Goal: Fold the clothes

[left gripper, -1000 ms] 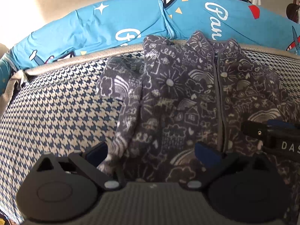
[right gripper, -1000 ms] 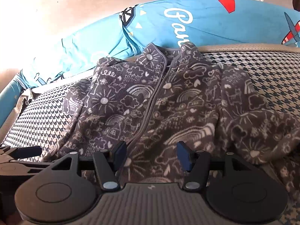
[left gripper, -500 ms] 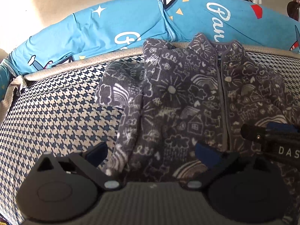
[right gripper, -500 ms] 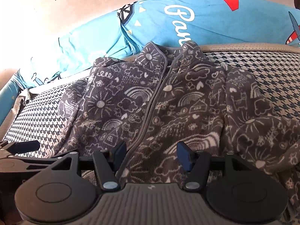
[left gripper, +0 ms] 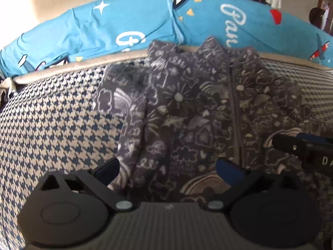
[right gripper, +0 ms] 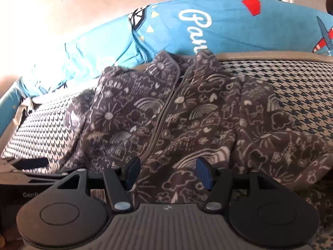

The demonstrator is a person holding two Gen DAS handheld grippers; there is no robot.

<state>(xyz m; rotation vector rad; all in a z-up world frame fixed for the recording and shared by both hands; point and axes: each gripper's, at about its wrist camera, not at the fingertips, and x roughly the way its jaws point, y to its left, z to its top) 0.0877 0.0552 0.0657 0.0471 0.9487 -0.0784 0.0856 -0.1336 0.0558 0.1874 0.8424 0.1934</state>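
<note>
Two grippers, both w/ jaws spread wide and nothing in them: left (left gripper: 167,169) and right (right gripper: 166,171) sit over the jacket's bottom edge. Jacket (right gripper: 187,120) lies front up, zipped, on the houndstooth cushion (left gripper: 58,120), collar by the blue pillows (left gripper: 104,29).

jacket (left gripper: 197,120) on bed (left gripper: 52,125), pillows (left gripper: 124,29) behind it
</note>
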